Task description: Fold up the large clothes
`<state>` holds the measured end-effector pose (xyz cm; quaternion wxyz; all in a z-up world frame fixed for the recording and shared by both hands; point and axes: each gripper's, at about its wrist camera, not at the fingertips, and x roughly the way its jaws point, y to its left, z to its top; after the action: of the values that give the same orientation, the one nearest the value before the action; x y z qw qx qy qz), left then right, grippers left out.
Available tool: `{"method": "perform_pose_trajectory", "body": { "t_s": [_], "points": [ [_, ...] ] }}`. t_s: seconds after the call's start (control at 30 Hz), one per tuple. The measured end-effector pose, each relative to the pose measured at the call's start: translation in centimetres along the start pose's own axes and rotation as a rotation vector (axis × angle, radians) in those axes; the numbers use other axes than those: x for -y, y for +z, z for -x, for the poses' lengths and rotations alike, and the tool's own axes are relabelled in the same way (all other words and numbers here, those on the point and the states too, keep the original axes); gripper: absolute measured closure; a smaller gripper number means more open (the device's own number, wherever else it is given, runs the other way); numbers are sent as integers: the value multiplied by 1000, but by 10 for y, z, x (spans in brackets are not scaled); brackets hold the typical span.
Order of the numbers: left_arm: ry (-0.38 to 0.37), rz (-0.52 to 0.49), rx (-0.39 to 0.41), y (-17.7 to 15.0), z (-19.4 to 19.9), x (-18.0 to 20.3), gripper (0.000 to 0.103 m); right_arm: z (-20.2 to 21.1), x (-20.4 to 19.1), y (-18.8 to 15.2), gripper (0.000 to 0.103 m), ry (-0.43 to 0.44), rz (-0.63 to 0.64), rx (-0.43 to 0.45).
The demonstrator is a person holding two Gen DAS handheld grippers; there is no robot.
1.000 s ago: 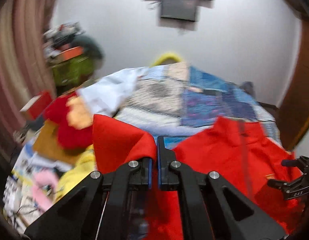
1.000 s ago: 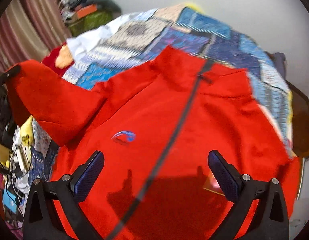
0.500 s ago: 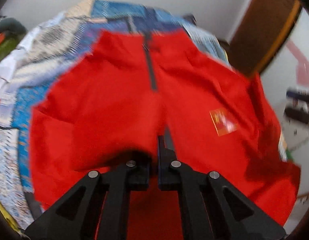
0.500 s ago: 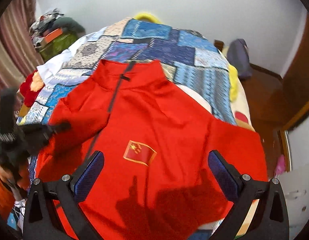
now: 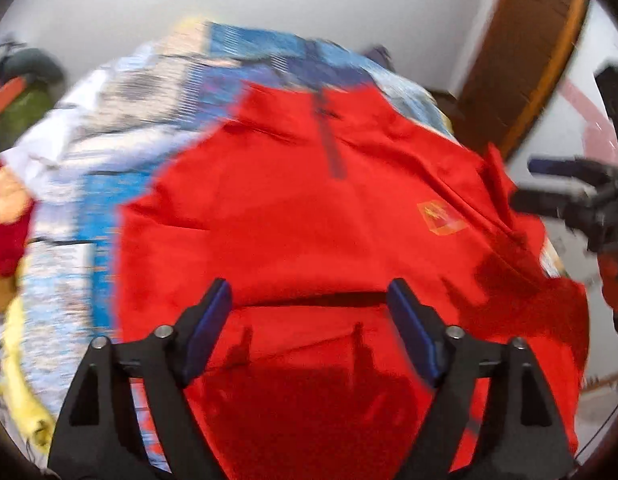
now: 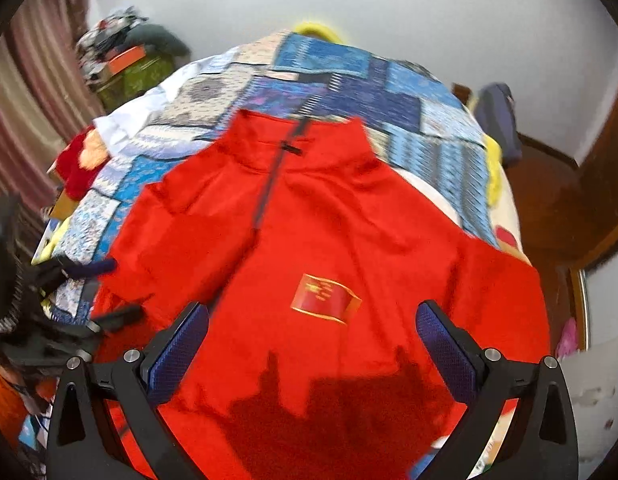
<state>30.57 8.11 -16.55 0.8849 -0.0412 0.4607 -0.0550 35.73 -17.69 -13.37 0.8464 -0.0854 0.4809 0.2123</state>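
Red jacket (image 6: 333,248) flat on quilt (image 6: 409,120), left sleeve (image 5: 213,256) folded in, right side plus body folds pending; left gripper (image 5: 309,320) and right gripper (image 6: 311,344) both spread wide, empty

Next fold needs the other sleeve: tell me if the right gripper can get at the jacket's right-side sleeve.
Probably yes. The right gripper is open and empty above the red jacket, and the sleeve lies flat on the bed's edge with nothing over it.

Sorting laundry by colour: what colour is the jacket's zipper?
Dark grey zipper on the red jacket; right wrist view.
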Motion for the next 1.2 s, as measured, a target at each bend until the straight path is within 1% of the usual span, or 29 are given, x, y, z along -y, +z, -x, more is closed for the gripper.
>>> {"method": "perform_pose_trajectory", "body": {
  "t_s": [0.1,0.17,0.2,0.27,0.33,0.43,0.53,0.57,0.63,0.67,0.7,0.73,0.8,0.83,0.87,0.9,0.97,1.0,1.1,1.2],
  "points": [
    [72,73,24,-1,14,-49,19,-8,-35,10,0,19,67,5],
    [107,140,5,-5,14,-83,19,-18,-56,16,0,37,103,-3],
    [109,171,-5,-7,12,-96,19,-25,-70,18,0,45,130,-11],
    [77,239,-28,-14,5,-123,19,-39,-93,22,0,48,176,-28],
    [35,297,-64,-20,-9,-141,19,-54,-111,23,0,36,219,-46],
    [-27,333,-123,-22,-38,-146,19,-76,-127,21,0,23,253,-72],
    [-112,354,-179,-22,-68,-137,20,-102,-129,18,0,13,248,-133],
    [-142,356,-193,-22,-77,-134,21,-112,-127,18,0,5,243,-161],
    [-197,347,-220,-20,-93,-121,26,-128,-121,15,0,-2,231,-210],
    [-218,344,-232,-19,-100,-117,31,-134,-117,14,0,-3,224,-230],
    [-233,347,-248,-18,-107,-113,38,-139,-114,12,0,-1,219,-246],
    [-245,353,-268,-18,-116,-110,42,-143,-111,10,0,5,214,-264],
    [-263,358,-295,-17,-128,-104,58,-149,-105,7,0,22,207,-291],
    [-246,358,-289,-16,-130,-103,61,-150,-103,4,0,29,205,-298],
    [-234,358,-284,-14,-131,-103,73,-150,-102,2,0,29,208,-300],
    [-234,356,-281,-11,-131,-102,92,-149,-101,1,0,29,214,-296],
    [-207,348,-264,-7,-126,-101,100,-144,-99,0,0,33,223,-284],
    [-202,338,-254,-5,-123,-100,101,-140,-98,-1,0,35,225,-276],
    [-156,279,-203,8,-102,-89,102,-123,-92,0,0,27,230,-232],
    [-169,208,-123,33,-68,-64,102,-94,-71,1,0,0,224,-163]
  ]
}}
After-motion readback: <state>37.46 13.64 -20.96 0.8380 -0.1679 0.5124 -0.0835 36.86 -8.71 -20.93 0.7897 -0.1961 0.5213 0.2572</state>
